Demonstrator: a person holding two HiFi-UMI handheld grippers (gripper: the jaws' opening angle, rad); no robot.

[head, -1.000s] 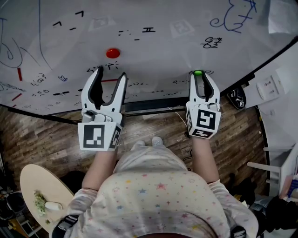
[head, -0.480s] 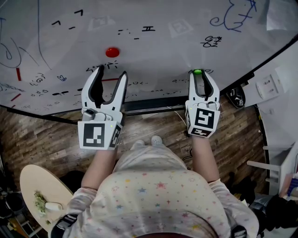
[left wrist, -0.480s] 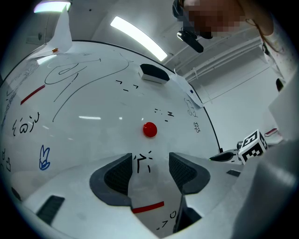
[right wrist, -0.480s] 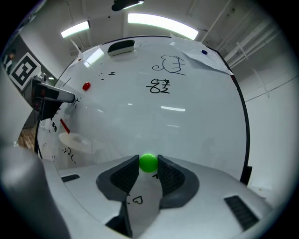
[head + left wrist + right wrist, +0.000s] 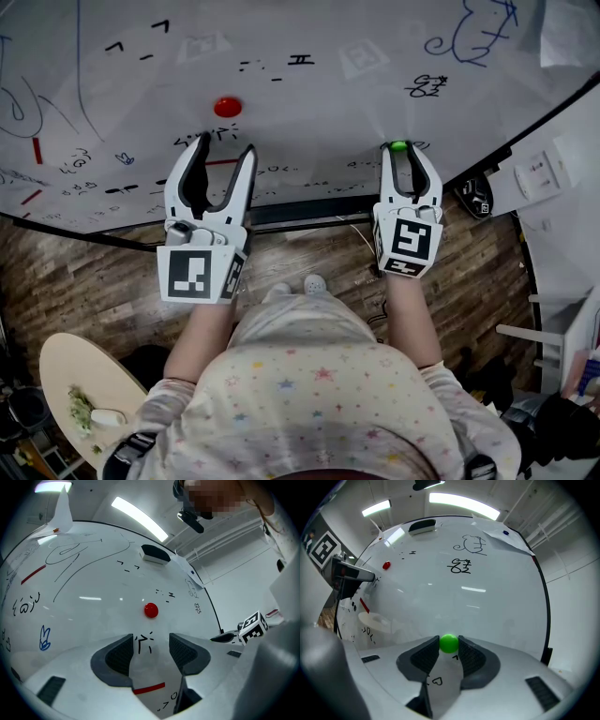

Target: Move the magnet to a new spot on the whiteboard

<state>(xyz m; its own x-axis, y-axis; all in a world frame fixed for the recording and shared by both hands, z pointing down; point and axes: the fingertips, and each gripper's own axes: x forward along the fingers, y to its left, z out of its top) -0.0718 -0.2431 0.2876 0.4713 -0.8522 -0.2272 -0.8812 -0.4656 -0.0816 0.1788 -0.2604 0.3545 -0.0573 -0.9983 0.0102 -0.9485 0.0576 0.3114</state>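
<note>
Right gripper (image 5: 449, 649): we hold its jaws closed on the green magnet (image 5: 449, 642), at the whiteboard (image 5: 328, 103) near its lower edge. Left gripper (image 5: 149, 646): we hold its jaws wide apart, nothing between them, near the red magnet (image 5: 151, 611) on the board.

The left gripper (image 5: 225, 147) and right gripper (image 5: 399, 150) are white moulded plastic shells, each with 2 curved jaws lined with dark grey ribbed pads (image 5: 118, 657). Each carries a white cube (image 5: 197, 274) printed with black square markers. The person wears a pale short-sleeved top (image 5: 319, 394) scattered with small pastel stars, and light shoes (image 5: 316, 282) with rounded toes.
</note>
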